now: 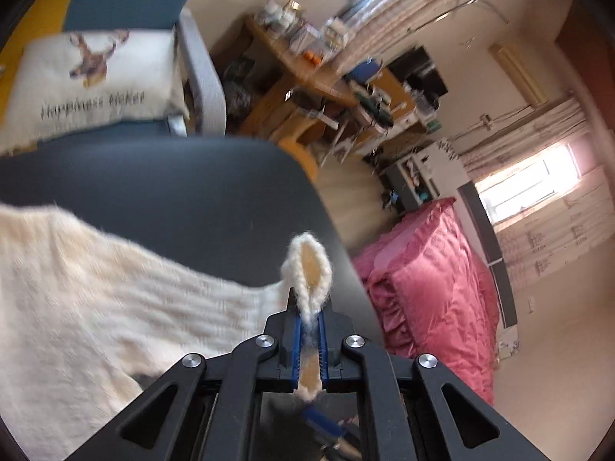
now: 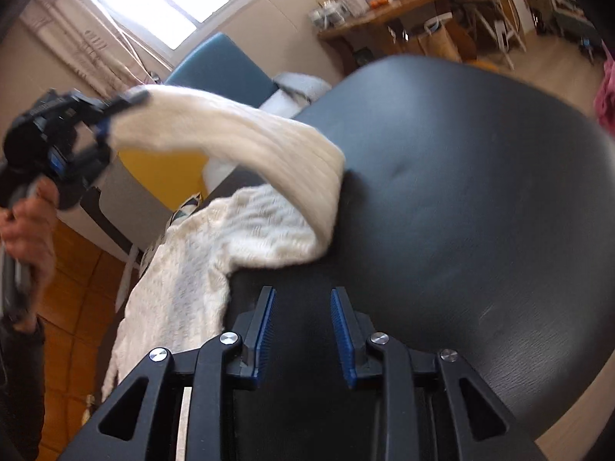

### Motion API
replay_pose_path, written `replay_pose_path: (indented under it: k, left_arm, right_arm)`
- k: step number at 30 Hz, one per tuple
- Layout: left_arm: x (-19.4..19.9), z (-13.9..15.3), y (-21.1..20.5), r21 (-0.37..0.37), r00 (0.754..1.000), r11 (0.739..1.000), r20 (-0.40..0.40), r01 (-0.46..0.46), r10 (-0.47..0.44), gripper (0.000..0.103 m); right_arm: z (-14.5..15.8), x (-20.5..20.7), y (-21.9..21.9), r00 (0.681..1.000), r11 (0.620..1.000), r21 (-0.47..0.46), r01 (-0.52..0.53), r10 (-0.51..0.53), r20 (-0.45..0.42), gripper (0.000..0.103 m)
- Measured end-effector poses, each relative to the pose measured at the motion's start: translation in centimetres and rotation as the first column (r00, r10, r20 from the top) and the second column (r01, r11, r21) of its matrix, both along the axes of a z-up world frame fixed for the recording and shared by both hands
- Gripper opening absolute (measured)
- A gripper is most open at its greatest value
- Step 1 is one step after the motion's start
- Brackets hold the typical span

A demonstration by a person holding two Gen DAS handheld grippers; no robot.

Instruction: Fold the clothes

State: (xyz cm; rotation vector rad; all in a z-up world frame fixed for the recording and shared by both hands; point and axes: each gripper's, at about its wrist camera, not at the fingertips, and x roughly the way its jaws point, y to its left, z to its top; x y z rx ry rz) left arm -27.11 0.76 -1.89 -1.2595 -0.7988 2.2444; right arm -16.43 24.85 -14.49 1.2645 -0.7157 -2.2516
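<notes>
Left claw (image 1: 310, 330) is clenched on a fold of the cream knitted sweater (image 1: 96, 307), lifting that edge above the dark round bench (image 1: 173, 188) where the garment's remainder lies draped over the rim. Right claw (image 2: 303, 330) hangs released over bare bench, jaws parted, nothing between them.

Left gripper (image 1: 309, 330) pinching cream sweater (image 1: 115, 292) edge.

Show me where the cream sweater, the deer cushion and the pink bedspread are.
cream sweater (image 1: 115, 299), left wrist view, on its knitted body.
deer cushion (image 1: 92, 80), left wrist view, on its printed front.
pink bedspread (image 1: 430, 288), left wrist view, on its top.
</notes>
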Motion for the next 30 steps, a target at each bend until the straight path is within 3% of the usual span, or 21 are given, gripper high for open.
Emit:
replay_pose_path:
  k: [3, 6, 11, 15, 22, 26, 30]
  left_arm:
    - [-0.6, 3.2, -3.3, -0.001, 0.998, 0.999, -0.055, -0.044, 0.044, 0.007]
    - [-1.0, 5.2, -6.2, -0.018, 0.994, 0.997, -0.086, -0.071, 0.070, 0.007]
    - [-0.2, 6.9, -10.2, -0.025, 0.988, 0.995, -0.124, -0.100, 0.096, 0.007]
    - [1.0, 7.5, -13.1, -0.010, 0.982, 0.994, -0.153, -0.111, 0.108, 0.007]
    - [3.1, 7.9, -18.4, 0.047, 0.970, 0.989, -0.194, -0.137, 0.144, 0.007]
    - [3.9, 8.2, -21.3, 0.088, 0.960, 0.984, -0.219, -0.156, 0.172, 0.007]
    - [5.2, 8.5, -23.8, 0.106, 0.950, 0.980, -0.248, -0.168, 0.190, 0.007]
  right_arm:
    - [-1.3, -1.3, -1.8, 0.997, 0.993, -0.115, -0.013, 0.022, 0.078, 0.030]
    - [-2.8, -2.7, -3.3, 0.986, 0.963, -0.267, 0.033, 0.011, 0.164, 0.030]
    - [-3.9, -4.7, -6.0, 0.969, 0.938, -0.328, 0.114, -0.033, 0.244, 0.030]
    - [-4.7, -5.6, -8.0, 0.953, 0.945, -0.283, 0.166, -0.080, 0.292, 0.031]
    - [-5.9, -6.5, -9.8, 0.934, 0.912, -0.317, 0.260, -0.154, 0.323, 0.033]
    - [-5.6, -7.0, -10.9, 0.936, 0.916, -0.287, 0.280, -0.193, 0.296, 0.033]
    - [-4.6, -7.4, -11.7, 0.947, 0.943, -0.206, 0.261, -0.208, 0.246, 0.033]
